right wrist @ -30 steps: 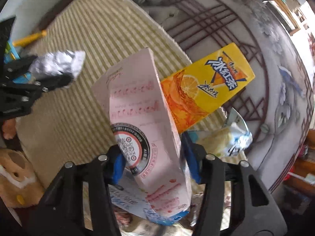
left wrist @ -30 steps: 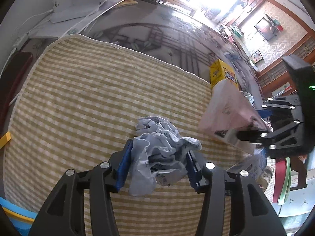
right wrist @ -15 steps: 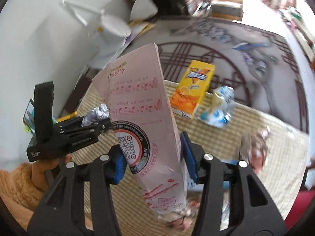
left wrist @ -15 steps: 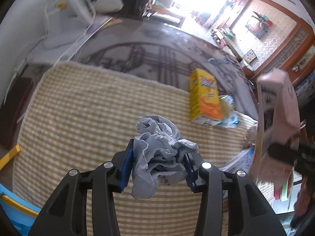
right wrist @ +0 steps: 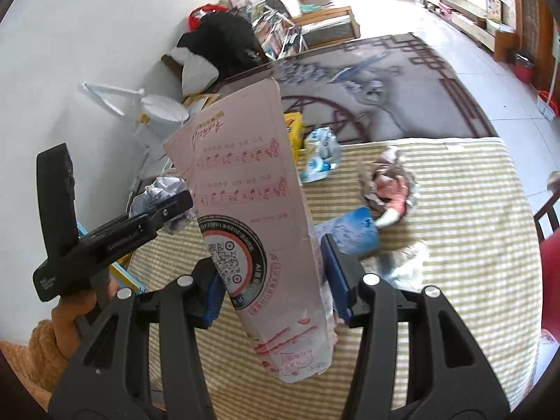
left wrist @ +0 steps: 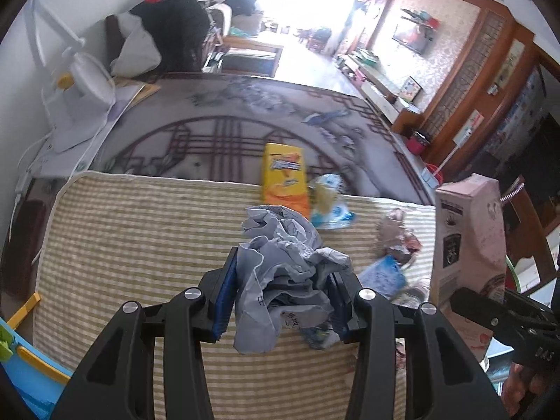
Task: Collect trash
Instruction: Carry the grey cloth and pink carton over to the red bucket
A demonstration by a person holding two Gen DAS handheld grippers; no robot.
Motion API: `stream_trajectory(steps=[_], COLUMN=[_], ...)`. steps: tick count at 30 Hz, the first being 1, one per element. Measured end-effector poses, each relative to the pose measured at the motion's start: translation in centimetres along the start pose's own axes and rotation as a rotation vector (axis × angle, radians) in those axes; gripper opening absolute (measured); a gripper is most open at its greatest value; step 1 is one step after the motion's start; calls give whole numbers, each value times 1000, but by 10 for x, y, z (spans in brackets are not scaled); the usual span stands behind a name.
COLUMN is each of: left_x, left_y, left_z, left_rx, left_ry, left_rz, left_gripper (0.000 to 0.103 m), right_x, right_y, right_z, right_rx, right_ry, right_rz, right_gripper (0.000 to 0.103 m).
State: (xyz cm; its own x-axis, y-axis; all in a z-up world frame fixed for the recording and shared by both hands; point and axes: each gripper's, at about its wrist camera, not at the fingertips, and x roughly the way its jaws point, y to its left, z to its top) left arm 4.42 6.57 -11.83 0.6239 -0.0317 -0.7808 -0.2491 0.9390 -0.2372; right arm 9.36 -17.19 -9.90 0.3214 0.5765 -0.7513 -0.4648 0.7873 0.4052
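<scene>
My left gripper [left wrist: 280,301] is shut on a crumpled grey-white paper wad [left wrist: 283,280] and holds it above the striped mat [left wrist: 140,231]. The left gripper also shows in the right wrist view [right wrist: 164,210], at the left. My right gripper [right wrist: 273,280] is shut on a tall pink carton [right wrist: 252,217] printed with music notes, held upright above the mat. The carton shows at the right in the left wrist view [left wrist: 469,245]. On the mat lie a yellow drink box [left wrist: 283,178], a blue-white wrapper [left wrist: 329,206], a crumpled foil wrapper [right wrist: 388,185] and a blue packet [right wrist: 353,234].
A patterned grey rug [left wrist: 245,129] lies beyond the mat. A white fan [left wrist: 84,94] stands at the left by the wall. A blue and yellow bin edge [left wrist: 21,360] is at the lower left. Dark bags [right wrist: 224,42] are piled by the far wall.
Both grippers have risen and tilted back with their loads, so more of the room shows. The pink carton has swung from beside the paper wad to further right. Neither grip has changed.
</scene>
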Motion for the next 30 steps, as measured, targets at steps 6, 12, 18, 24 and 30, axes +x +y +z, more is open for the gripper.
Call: stream_trajectory(steps=[6,12,18,24,30], left_x=[-7,-9,-8,-9,-8], left_y=[-27,-54,-82,-106,-129], left_z=[-9,-19,-29,-34,-40], left_rx=[22,30,38,34,28], left_ry=[-3,-2,7,4,3], left_rz=[-1,12,30,55,69], left_gripper=[42,42,42,42,42], right_x=[-17,-34,-44,-54,-66], right_y=[-22,-44,-66,-89,-109], right_z=[-12,-15,-17,-15,-15], right_rx=[24,22,23,14,1], right_ry=[-20,-35,-29,-27,-25], right_rz=[-4,-5,19,45,60], right_gripper=[49,49,49,49,49])
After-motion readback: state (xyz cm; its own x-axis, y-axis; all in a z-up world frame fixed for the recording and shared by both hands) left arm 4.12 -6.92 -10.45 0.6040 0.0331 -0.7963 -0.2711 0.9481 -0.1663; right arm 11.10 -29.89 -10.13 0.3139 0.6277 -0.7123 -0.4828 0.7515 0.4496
